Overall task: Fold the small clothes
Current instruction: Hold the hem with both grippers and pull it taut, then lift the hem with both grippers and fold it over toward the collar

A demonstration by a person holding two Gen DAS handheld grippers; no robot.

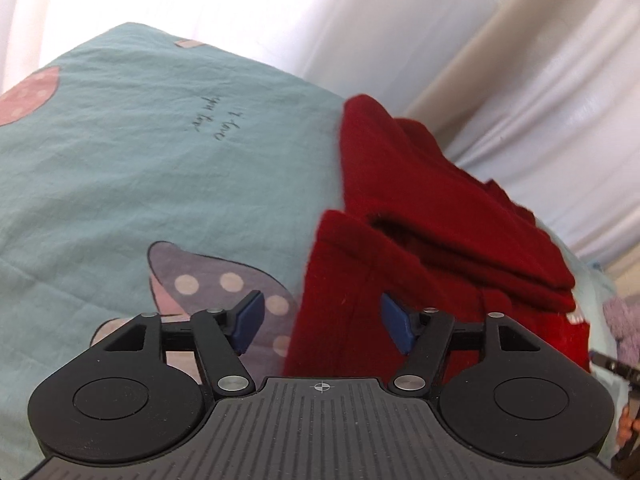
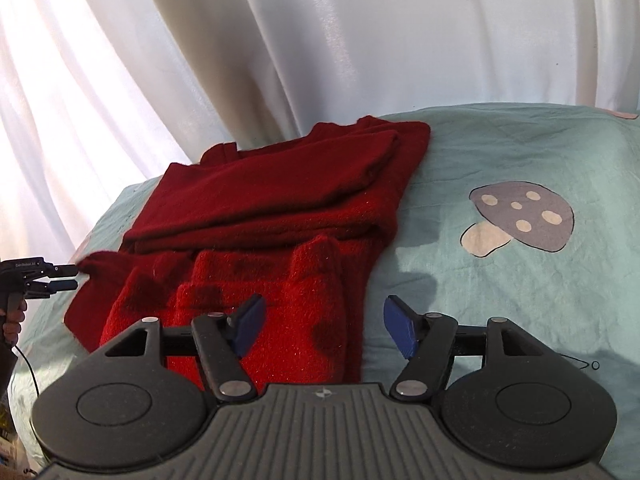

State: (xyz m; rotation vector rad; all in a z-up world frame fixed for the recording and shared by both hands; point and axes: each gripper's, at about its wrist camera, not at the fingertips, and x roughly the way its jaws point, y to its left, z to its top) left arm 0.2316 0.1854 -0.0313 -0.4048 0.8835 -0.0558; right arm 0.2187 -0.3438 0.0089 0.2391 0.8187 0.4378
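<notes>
On teal sheet [image 2: 500,140] — folded red garment [image 2: 280,200]

The near end of the folded dark red knitted garment [image 2: 256,208] disappears behind the black body of the right tool [image 2: 324,326]. In the left wrist view, the picture's left edge crops a pink spotted mushroom print [image 1: 28,94] on the pale teal cotton bedsheet [image 1: 120,168], whose small handwritten black lettering [image 1: 218,122] cannot be read. A person's hand [image 2: 12,322] is cut off at the right wrist view's left edge.
</notes>
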